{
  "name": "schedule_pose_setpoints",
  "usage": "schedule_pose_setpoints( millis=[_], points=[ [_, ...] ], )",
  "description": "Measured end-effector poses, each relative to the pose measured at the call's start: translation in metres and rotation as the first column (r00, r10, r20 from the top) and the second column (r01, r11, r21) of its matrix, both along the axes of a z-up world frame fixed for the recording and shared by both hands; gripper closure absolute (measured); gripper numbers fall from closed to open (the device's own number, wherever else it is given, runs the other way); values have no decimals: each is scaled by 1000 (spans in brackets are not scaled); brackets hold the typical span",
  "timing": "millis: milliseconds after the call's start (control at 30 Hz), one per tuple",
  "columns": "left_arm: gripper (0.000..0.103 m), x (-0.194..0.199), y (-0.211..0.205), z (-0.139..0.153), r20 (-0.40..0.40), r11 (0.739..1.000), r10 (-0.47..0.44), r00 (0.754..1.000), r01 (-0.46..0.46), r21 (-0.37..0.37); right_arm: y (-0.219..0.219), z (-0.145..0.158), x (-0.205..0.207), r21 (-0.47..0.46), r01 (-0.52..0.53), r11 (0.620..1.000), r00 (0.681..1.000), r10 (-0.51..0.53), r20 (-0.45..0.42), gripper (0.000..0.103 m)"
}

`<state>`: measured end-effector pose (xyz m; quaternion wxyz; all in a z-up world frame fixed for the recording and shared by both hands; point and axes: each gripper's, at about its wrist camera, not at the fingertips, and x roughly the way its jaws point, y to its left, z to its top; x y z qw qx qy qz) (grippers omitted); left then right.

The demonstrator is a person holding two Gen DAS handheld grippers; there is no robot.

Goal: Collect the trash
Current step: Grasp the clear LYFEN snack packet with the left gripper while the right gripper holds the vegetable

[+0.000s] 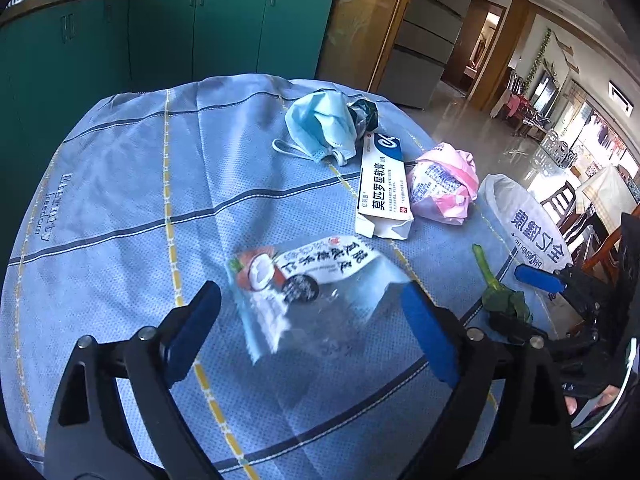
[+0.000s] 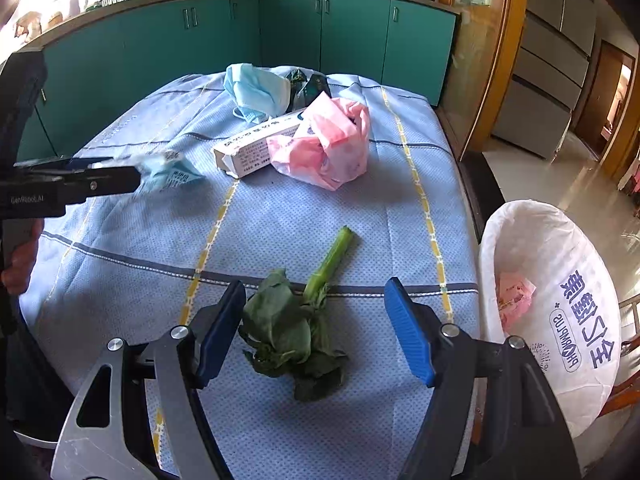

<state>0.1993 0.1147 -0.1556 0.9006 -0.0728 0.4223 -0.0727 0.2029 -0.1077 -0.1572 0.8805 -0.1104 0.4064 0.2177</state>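
A clear snack wrapper (image 1: 304, 280) with a coconut picture lies blurred on the blue checked tablecloth (image 1: 120, 200), between the fingers of my left gripper (image 1: 310, 336). That gripper is open and its pads do not press the wrapper. A wilted green vegetable (image 2: 296, 328) lies on the cloth between the fingers of my right gripper (image 2: 316, 332), which is open too and stands clear of the leaves. In the right wrist view the left gripper (image 2: 100, 184) comes in from the left with the wrapper (image 2: 168, 172) at its tips. The vegetable (image 1: 500, 296) also shows in the left wrist view.
Farther back lie a blue face mask (image 1: 320, 128), a white ointment box (image 1: 384, 188), a crumpled pink bag (image 1: 444, 184) and a dark wrapper (image 1: 362, 114). A bin lined with a white bag (image 2: 560, 280) stands off the table's right edge. Teal cabinets (image 2: 320, 40) run behind.
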Motion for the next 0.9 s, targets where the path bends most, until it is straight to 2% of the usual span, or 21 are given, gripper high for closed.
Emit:
schedule_pose_setpoints(
  millis=[100,300,367,467,567,667,800,900],
  points=[
    [9,6,-3,-1,0,1000,-3,1000,3,-16,3,-2,-1,-4,-6,1000,1000,6,-4,32],
    [8,21,-8,-5,-17,1000,1,1000,-1,7,6,-4,-2,-10,-12,1000,1000,12,-5,32],
    [8,18,-7,0,6,1000,17,1000,-17,21,7,-5,-2,-12,-10,1000,1000,10,-5,32],
    [7,14,4,12,61,1000,10,998,-10,2,5,-4,-3,-17,-7,1000,1000,7,-4,31],
    [5,23,11,12,19,1000,13,1000,-13,-6,3,-5,-2,-17,-5,1000,1000,5,-6,30],
    [5,39,8,4,-24,999,-29,999,29,-26,3,-6,0,-7,4,1000,1000,-4,-13,30],
    [5,53,-2,-5,-61,999,-47,997,47,-5,7,-7,-1,-11,-1,1000,1000,1,-12,30],
    [5,54,-14,-8,-60,997,-67,996,68,18,9,-7,2,-16,3,1000,1000,-3,-10,30]
  ],
)
